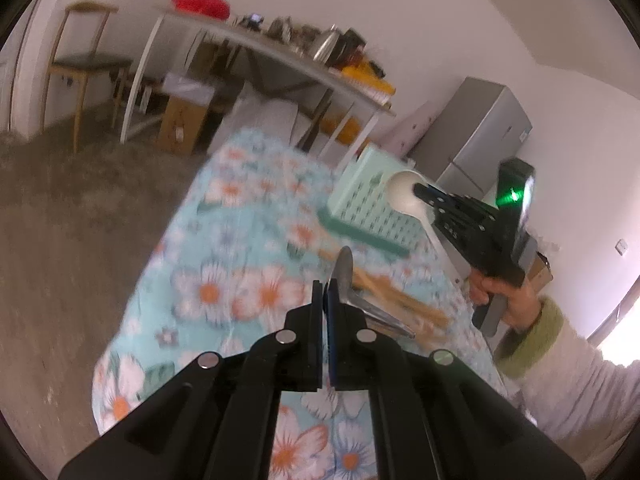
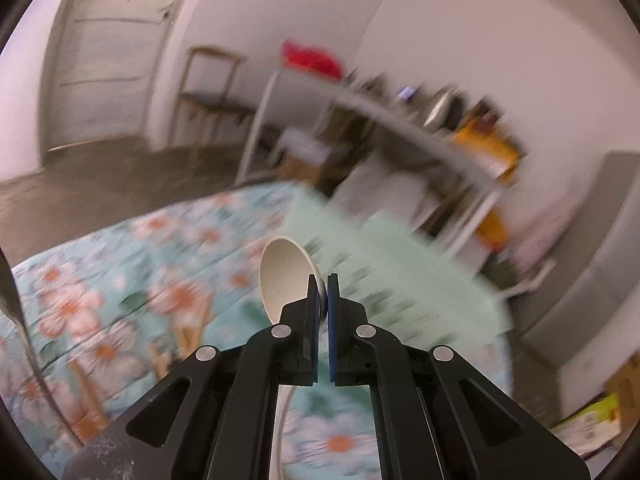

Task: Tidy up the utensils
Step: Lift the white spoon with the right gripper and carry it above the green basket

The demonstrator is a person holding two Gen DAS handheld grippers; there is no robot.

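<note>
My left gripper [image 1: 325,286] is shut on a metal spoon [image 1: 347,280], held above the floral tablecloth [image 1: 224,240]. My right gripper [image 2: 323,280] is shut on a white spoon [image 2: 282,276], with its bowl up; it also shows in the left wrist view [image 1: 404,194], held beside a mint-green perforated utensil basket [image 1: 360,200]. The right gripper [image 1: 420,190] shows there too. Wooden chopsticks [image 1: 400,300] lie on the cloth under the metal spoon. The basket is blurred in the right wrist view [image 2: 380,276].
A white shelf table [image 1: 280,48] with clutter stands behind the table. A wooden chair [image 1: 80,64] is at the far left. A grey cabinet [image 1: 476,136] stands behind the basket. The table's edge drops to the floor on the left.
</note>
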